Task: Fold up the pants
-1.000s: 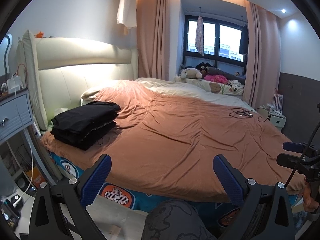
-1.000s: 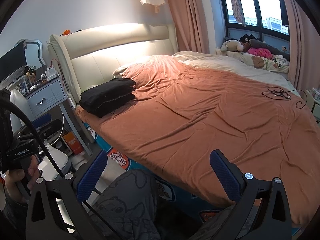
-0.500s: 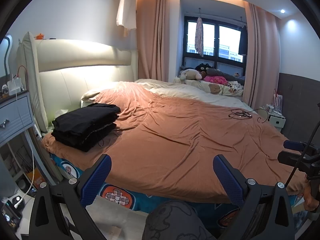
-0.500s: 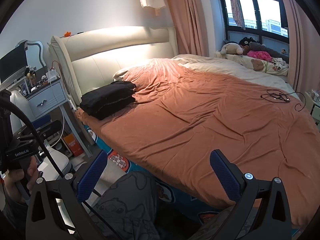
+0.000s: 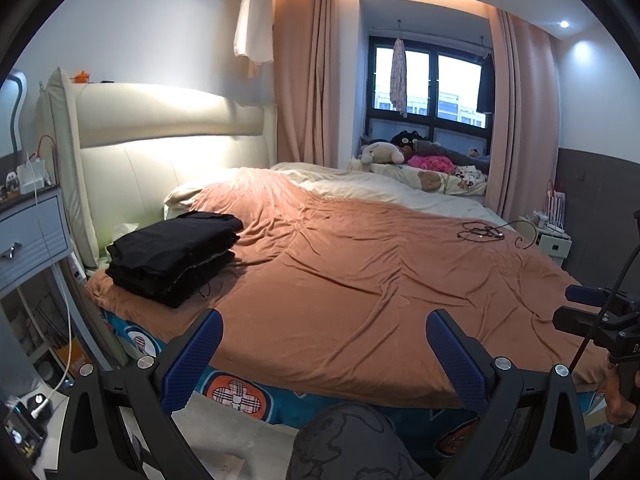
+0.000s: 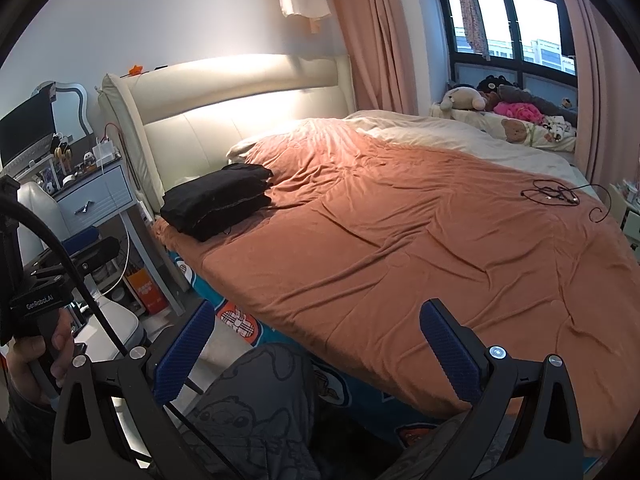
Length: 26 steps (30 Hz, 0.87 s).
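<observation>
A stack of folded black pants (image 5: 172, 258) lies on the near left corner of the bed, close to the headboard; it also shows in the right wrist view (image 6: 218, 200). My left gripper (image 5: 322, 354) is open and empty, held off the bed's near edge, well short of the stack. My right gripper (image 6: 320, 354) is open and empty too, off the same edge. Each gripper shows at the side of the other's view: the right one (image 5: 600, 316) and the left one (image 6: 52, 284).
The bed has a wrinkled orange-brown blanket (image 5: 360, 272). A black cable (image 5: 486, 234) lies on its far right part. A blue nightstand (image 5: 28, 232) stands left of the bed, a white one (image 5: 554, 240) at the right. Plush toys (image 5: 400, 154) lie by the window. My knee (image 5: 348, 444) is below.
Both views have shifted slightly, with the bed and the pants stack a little lower and nearer. Both grippers stay open and empty. The pants have not moved.
</observation>
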Available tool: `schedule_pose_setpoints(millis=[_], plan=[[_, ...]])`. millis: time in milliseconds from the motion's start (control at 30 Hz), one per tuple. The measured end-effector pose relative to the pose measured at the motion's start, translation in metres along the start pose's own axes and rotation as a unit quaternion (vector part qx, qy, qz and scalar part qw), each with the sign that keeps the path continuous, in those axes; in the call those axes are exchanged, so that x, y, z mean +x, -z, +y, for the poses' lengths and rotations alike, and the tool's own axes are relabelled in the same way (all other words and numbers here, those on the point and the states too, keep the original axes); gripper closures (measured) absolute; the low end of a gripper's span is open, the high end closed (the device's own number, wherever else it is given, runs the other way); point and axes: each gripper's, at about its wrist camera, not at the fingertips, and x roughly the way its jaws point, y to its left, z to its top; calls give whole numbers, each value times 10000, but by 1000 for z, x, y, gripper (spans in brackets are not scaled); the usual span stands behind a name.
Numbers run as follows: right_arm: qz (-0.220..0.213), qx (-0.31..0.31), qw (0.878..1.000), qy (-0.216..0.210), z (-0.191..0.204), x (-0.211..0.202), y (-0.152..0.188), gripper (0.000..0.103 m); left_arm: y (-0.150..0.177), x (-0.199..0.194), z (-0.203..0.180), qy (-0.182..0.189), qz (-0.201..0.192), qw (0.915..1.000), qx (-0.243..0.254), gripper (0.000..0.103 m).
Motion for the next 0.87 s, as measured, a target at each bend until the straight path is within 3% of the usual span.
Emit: schedule_pose_setpoints(millis=[867], plan=[[-82,9,10000,50,0,-9,4,0,-6,-17,-7,129,-191,9997,51,1]])
